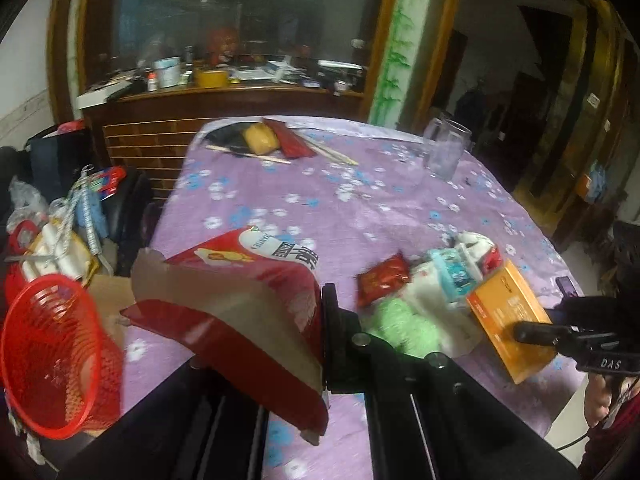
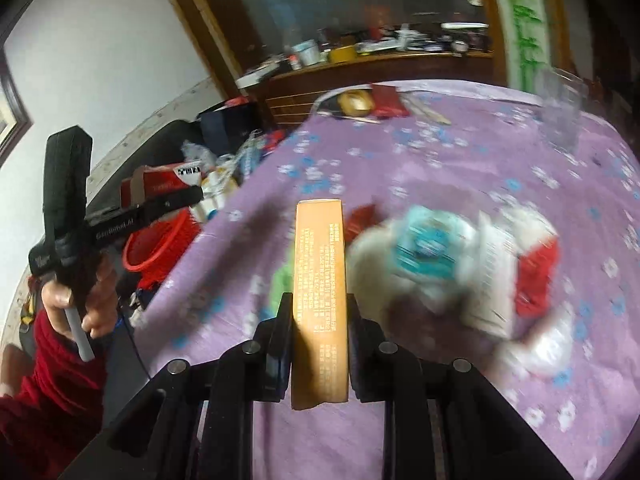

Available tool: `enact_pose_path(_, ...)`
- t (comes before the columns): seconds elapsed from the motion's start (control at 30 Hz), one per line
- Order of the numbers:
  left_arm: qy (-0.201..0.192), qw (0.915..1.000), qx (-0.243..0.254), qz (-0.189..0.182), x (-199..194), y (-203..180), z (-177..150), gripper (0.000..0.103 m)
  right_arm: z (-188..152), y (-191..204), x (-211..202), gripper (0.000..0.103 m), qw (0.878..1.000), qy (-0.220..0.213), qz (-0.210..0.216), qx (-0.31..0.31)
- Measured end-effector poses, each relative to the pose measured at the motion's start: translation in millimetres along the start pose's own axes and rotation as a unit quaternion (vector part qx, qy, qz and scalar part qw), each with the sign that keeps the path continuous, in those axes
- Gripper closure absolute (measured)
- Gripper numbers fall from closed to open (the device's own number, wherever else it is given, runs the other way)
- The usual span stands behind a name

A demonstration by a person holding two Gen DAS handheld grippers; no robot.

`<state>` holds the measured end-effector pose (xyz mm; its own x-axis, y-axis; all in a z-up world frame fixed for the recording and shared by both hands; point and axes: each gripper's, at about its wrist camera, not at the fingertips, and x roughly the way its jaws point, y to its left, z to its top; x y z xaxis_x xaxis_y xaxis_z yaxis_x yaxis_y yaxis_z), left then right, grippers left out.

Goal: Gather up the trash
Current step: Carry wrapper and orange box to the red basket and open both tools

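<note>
Desk, purple floral cloth. Red basket: beside desk's left edge. Red carton: above desk, clamped in left tongs. Orange box: above desk, clamped in right tongs. Wrappers: loose on desk.

Place: a lived-in home, likely a dining room.
Table: purple flowered tablecloth with a glass mug and chopsticks.
Background: cluttered wooden sideboard below a mirror; dark doorway to another room.
</note>
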<state>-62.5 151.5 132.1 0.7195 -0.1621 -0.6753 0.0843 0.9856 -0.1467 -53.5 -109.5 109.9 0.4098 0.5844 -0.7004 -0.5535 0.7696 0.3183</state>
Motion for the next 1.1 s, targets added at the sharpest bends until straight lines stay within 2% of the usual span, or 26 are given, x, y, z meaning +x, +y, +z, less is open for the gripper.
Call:
enact_pose_path(0.2, -0.005, 0.9972, -0.042, 0.061, -37.8, 76.2, -20.3, 0.099, 42.6, 71.0, 46.9, 0.078, 0.998, 0.019, 0.044, -0.05)
enact_pose_path(0.43, 0.003, 0.9855, -0.099, 0.137, -59.0, 177.0, -43.4, 0.099, 89.3, 178.6, 123.4, 0.078, 0.988, 0.042, 0.109, -0.101)
enact_pose_path(0.57, 0.013, 0.9804, -0.121, 0.155, -56.7, 217.6, -54.0, 0.099, 109.5, 225.2, 171.7, 0.078, 0.983, 0.057, 0.139, -0.106)
enact_pose_path(0.73, 0.023, 0.9762, -0.148, 0.157, -49.7, 258.4, -63.9, 0.097, 128.8, 266.0, 229.8, 0.077, 0.98, 0.077, 0.153, -0.099)
enact_pose_path(0.77, 0.024, 0.9753, -0.153, 0.157, -48.9, 261.5, -64.8, 0.089, 131.2, 272.5, 239.0, 0.077, 0.981, 0.08, 0.15, -0.097)
enact_pose_path(0.8, 0.024, 0.9741, -0.161, 0.157, -49.1, 268.7, -66.5, 0.069, 133.8, 277.1, 247.2, 0.077, 0.981, 0.079, 0.149, -0.092)
enact_pose_path(0.83, 0.022, 0.9732, -0.165, 0.159, -50.3, 271.4, -68.0, 0.055, 136.5, 279.9, 252.0, 0.068, 0.981, 0.079, 0.153, -0.088)
enact_pose_path(0.87, 0.017, 0.9718, -0.17, 0.163, -50.9, 273.7, -68.5, 0.036, 139.5, 283.1, 260.1, 0.052, 0.981, 0.08, 0.153, -0.085)
enact_pose_path(0.93, 0.006, 0.9713, -0.167, 0.169, -56.3, 274.8, -70.2, 0.035, 144.0, 281.3, 262.0, 0.042, 0.985, 0.066, 0.14, -0.077)
enact_pose_path(1.0, 0.002, 0.9726, -0.158, 0.17, -59.3, 269.1, -69.2, 0.035, 143.8, 275.3, 252.8, 0.042, 0.984, 0.06, 0.149, -0.077)
enact_pose_path(1.1, -0.012, 0.9753, -0.14, 0.171, -68.0, 248.6, -68.5, 0.035, 137.8, 259.0, 228.7, 0.042, 0.987, 0.04, 0.132, -0.087)
